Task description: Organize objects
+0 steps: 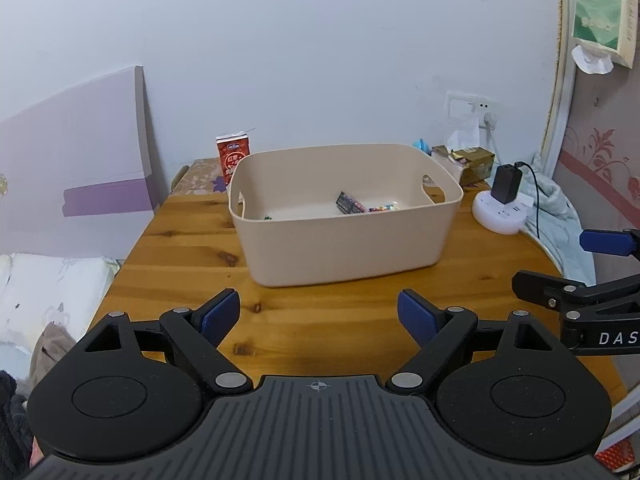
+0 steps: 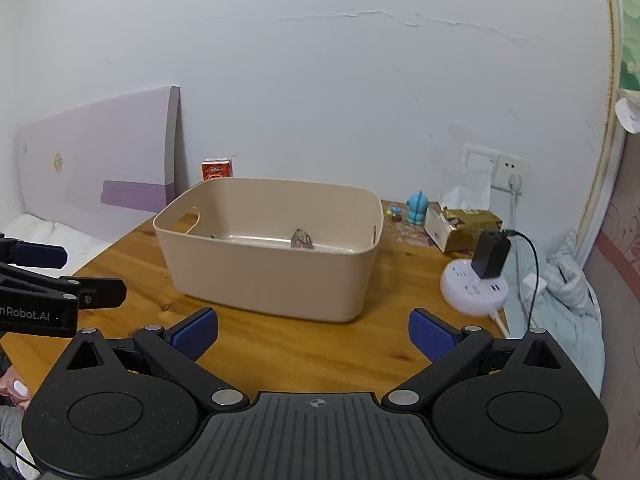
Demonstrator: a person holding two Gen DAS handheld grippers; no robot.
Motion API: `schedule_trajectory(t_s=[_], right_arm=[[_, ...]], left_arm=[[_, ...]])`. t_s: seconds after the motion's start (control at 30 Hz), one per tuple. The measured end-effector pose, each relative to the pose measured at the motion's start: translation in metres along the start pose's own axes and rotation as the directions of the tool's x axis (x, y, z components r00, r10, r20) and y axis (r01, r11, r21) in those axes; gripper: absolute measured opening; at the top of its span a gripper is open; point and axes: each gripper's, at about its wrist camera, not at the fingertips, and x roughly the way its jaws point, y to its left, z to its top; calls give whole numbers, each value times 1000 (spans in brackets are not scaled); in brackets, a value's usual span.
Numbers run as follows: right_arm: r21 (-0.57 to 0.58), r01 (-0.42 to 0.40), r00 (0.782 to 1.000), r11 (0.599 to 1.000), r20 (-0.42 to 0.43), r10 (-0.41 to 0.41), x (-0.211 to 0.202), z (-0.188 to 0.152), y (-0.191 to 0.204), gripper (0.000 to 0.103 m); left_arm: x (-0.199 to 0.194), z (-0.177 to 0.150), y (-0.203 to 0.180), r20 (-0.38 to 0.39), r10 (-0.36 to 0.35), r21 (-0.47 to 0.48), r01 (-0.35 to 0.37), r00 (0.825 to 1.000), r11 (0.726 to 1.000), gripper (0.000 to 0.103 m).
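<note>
Both grippers, left gripper [image 1: 319, 316] and right gripper [image 2: 313, 334], are hovering released and empty above the wooden table [image 1: 192, 248], the beige bin [image 1: 344, 240] sitting just ahead, holding small packets [image 1: 352, 203]. Apparently between pickups; next calls for choosing another loose object.

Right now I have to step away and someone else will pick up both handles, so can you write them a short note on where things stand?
Left tongs: open, empty, held over the near part of the wooden table.
Right tongs: open, empty, beside the left ones.
Beige bin: mid-table, with a few small packets already inside.
Outside the bin: red carton behind it, blue figurine and gold box at the back right.
Left to do: probably bin those; the white power hub looks like it stays.
</note>
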Motion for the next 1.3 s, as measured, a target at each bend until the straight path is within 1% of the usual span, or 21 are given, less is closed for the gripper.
schedule_trajectory(t_s=[0.2,0.33,0.63,0.8,1.0,1.3], right_arm=[[-8,3,1000,1000,8,-3,-25,-16,1,103],[-3,6,1000,1000,3,-6,-38,-23,1,103],[-16,6,1000,1000,-2,-6,-61,-35,6,103],[-38,25,1000,999,9,-25,-71,-39,13,103],[-40,12,1000,999,-5,-12,-75,-42,16,103],[-31,15,1000,999,-15,-16,-82,-46,11,103]], left_arm=[[-18,-17,-2,-23,13,-7,-14,1000,1000,88],[-32,-27,-2,-19,22,-20,-23,1000,1000,88],[-60,-41,1,-13,58,-3,-58,998,998,88],[-70,-47,-1,-17,42,0,-42,999,999,88],[-72,-52,-4,-31,21,-4,-21,999,1000,88],[-80,-54,-10,-28,4,6,-4,1000,1000,88]])
